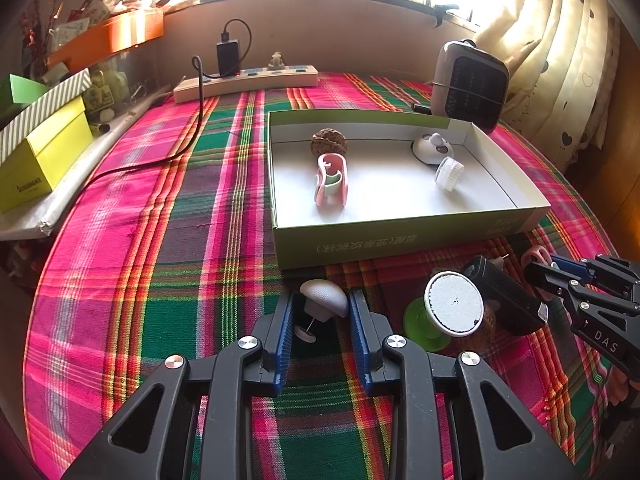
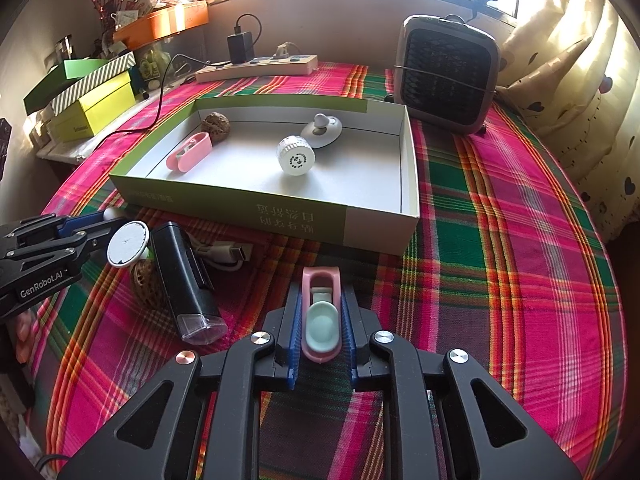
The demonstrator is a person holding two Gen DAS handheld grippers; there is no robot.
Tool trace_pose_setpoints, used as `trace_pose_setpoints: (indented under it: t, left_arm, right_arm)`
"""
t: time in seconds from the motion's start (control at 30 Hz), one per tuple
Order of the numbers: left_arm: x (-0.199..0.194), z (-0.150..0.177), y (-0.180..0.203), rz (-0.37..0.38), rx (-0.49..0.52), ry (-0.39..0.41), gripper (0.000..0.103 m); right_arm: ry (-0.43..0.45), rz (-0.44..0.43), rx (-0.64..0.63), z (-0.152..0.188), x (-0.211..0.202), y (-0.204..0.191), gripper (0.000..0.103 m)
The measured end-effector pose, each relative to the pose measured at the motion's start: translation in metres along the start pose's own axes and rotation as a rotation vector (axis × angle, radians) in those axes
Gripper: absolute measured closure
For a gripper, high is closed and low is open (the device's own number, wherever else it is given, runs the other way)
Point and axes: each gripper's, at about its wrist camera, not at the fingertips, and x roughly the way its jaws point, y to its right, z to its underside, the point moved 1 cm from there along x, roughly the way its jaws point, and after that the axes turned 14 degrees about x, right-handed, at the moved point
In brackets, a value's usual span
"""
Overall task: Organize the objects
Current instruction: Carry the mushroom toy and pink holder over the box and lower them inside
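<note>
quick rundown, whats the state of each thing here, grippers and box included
left gripper: shut on white knob hook
right gripper: shut on pink clip
green box: open, holds four items
black charger: plugged into power strip
black device: lying on tablecloth

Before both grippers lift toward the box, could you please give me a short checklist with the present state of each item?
1. Right gripper shut on the pink clip: ok.
2. Left gripper shut on the white knob: ok.
3. Bare floor free in the box for both items: ok.
4. Grippers apart from each other: ok.
5. Black device clear of the right gripper's path: ok.
6. Knob grip firm enough to lift: cannot tell.
</note>
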Motion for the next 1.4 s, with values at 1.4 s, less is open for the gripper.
trace_pose_setpoints:
  t: [1.4]
  left_arm:
    - [-0.029,-0.037,0.016,0.020,0.068,0.105,0.081]
  right_arm:
    - [0.073,-0.072,-0.019,-0.041,-0.030,-0.010,0.085]
